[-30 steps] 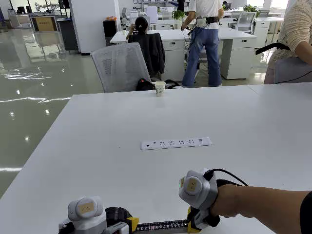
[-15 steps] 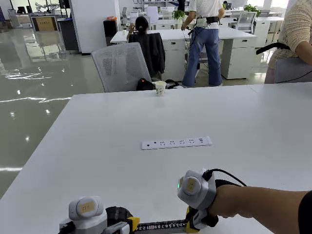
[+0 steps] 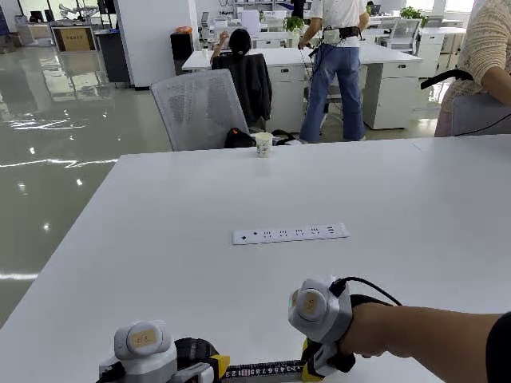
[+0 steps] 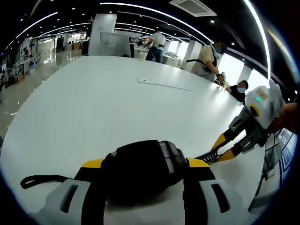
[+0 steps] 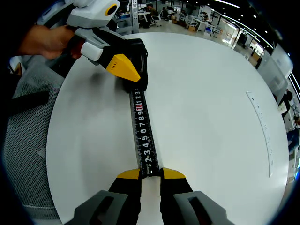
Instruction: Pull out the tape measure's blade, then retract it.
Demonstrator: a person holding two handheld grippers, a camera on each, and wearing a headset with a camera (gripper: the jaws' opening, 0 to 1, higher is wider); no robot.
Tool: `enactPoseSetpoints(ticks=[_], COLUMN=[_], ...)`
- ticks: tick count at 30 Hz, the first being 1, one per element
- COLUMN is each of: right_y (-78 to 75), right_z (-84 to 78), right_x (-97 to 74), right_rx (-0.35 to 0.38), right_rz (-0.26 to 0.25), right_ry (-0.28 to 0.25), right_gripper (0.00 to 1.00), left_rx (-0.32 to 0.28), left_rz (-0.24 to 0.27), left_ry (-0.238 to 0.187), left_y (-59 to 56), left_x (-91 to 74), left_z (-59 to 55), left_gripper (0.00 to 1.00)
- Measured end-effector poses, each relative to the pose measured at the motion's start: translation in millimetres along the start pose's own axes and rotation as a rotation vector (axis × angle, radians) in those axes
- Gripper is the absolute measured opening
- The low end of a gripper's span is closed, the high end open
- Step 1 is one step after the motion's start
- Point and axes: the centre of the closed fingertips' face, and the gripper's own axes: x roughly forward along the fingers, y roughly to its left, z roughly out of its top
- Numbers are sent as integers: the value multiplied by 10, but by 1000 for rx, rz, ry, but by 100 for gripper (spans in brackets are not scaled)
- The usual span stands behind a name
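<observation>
— Tape measure (image 5: 139, 56)?
— Near edge of the table (image 3: 239, 183), body clamped between the left gripper's (image 4: 144, 165) jaws. Blade (image 5: 143, 133) out, running right, flat on the top.
— Right gripper (image 5: 151, 174)?
— Pinched on the blade's tip. Power strip (image 3: 291, 234) lies farther off.

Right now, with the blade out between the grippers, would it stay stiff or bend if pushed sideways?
The blade is a thin, narrow strip, so it would probably flex easily. The short span from the case to the right gripper likely keeps it fairly straight. Released, it may snap back.
</observation>
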Motion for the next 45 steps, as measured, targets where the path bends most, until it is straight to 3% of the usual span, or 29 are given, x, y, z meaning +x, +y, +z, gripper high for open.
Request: enactPoseSetpoints(ticks=[45], right_y=[39], right_z=[156], right_x=[63], right_rx=[13], right_rz=[1], right_ry=[-47], right_gripper=[12], left_rx=[-8], left_rz=[-8], left_ry=[3], left_y=[-13], left_x=[-5], left_z=[-17], left_gripper=[62])
